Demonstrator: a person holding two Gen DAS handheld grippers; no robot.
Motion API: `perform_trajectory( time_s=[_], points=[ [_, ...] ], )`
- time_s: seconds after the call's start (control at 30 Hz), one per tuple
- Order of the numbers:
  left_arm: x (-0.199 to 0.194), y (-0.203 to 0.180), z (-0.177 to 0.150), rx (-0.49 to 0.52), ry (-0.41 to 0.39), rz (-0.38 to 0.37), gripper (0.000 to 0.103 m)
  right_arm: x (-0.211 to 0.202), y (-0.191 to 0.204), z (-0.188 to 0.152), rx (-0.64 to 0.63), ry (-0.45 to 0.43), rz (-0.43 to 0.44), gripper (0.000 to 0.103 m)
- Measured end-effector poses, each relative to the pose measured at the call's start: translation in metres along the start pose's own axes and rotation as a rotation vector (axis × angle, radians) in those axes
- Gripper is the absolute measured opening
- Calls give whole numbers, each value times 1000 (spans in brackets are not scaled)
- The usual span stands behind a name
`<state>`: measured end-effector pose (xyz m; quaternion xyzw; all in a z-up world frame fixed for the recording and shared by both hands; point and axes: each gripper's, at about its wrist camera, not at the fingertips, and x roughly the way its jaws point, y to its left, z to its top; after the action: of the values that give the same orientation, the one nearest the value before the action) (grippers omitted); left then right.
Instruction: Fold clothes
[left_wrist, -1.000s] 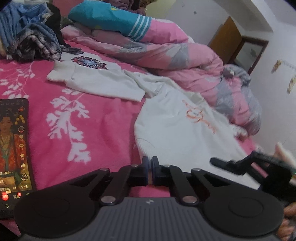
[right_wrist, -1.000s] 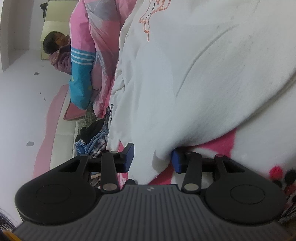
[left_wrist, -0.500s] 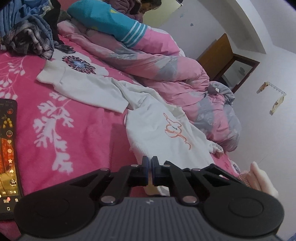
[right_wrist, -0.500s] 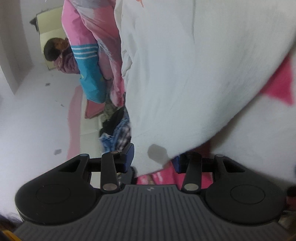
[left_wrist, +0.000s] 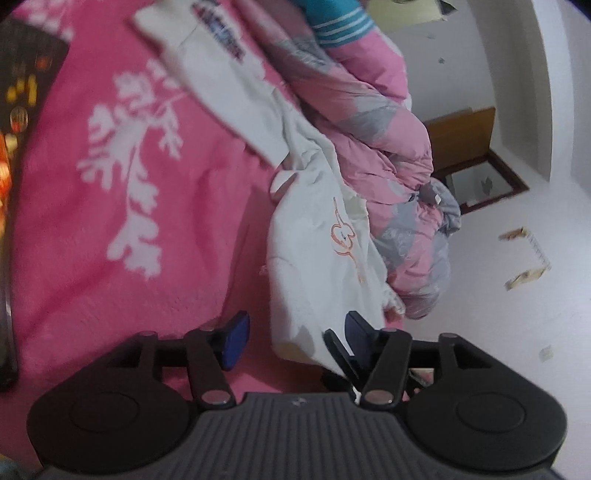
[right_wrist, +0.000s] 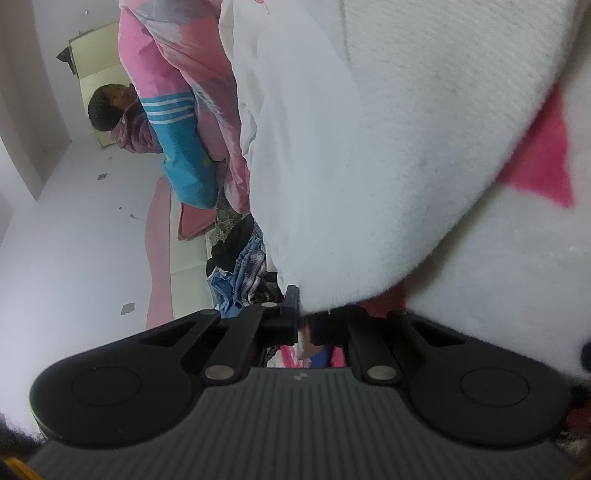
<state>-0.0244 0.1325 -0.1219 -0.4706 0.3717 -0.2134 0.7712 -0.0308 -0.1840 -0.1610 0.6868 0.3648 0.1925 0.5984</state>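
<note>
I am clenching my right gripper (right_wrist: 303, 325) on the white garment's (right_wrist: 369, 184) hem to anchor it, while my left gripper (left_wrist: 295, 334), jaws just opening, is straddling its other corner

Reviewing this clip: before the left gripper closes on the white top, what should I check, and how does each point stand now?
1. right gripper shut on the white top hem: ok.
2. left gripper jaws apart, having just opened: ok.
3. White top's edge between the left fingers: ok.
4. Left pads pressing the cloth: not ok, not yet.
5. Single layer between the jaws: cannot tell.
6. phone clear of the top: ok.
</note>
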Motion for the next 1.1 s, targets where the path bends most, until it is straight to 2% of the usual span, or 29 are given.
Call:
perform_trajectory(
  time_s=[0.1, 0.17, 0.27, 0.4, 0.47, 0.53, 0.6, 0.73, 0.83, 0.93, 1.1],
  points=[
    [12, 6, 5, -43, 28, -38, 55, -1, 1, 1, -2, 3, 5, 4],
    [22, 7, 8, -51, 50, -51, 43, -2, 1, 1, -4, 9, 14, 4],
    [36, 6, 9, -48, 76, -30, 34, -7, -3, 4, 14, 26, 10, 8],
    [46, -1, 8, -1, 92, 5, 32, -46, -5, 14, -6, 3, -9, 28],
    [49, -6, 6, 35, 98, 28, 33, -79, -3, 21, -44, -33, -27, 34],
    [52, -12, 5, 70, 102, 52, 32, -124, 6, 31, -130, -102, -77, 46],
    [52, -16, 3, 102, 102, 77, 32, -169, 20, 41, -235, -181, -123, 53],
    [53, -24, 1, 146, 101, 113, 32, -266, 46, 71, -398, -438, -241, 61],
    [52, -29, -2, 173, 98, 143, 33, -307, 53, 91, -463, -554, -376, 61],
    [54, -34, -4, 198, 97, 171, 33, -311, 41, 111, -453, -536, -434, 61],
    [52, -46, -8, 282, 100, 263, 12, -298, 27, 124, -516, -474, -452, 58]
  ],
)
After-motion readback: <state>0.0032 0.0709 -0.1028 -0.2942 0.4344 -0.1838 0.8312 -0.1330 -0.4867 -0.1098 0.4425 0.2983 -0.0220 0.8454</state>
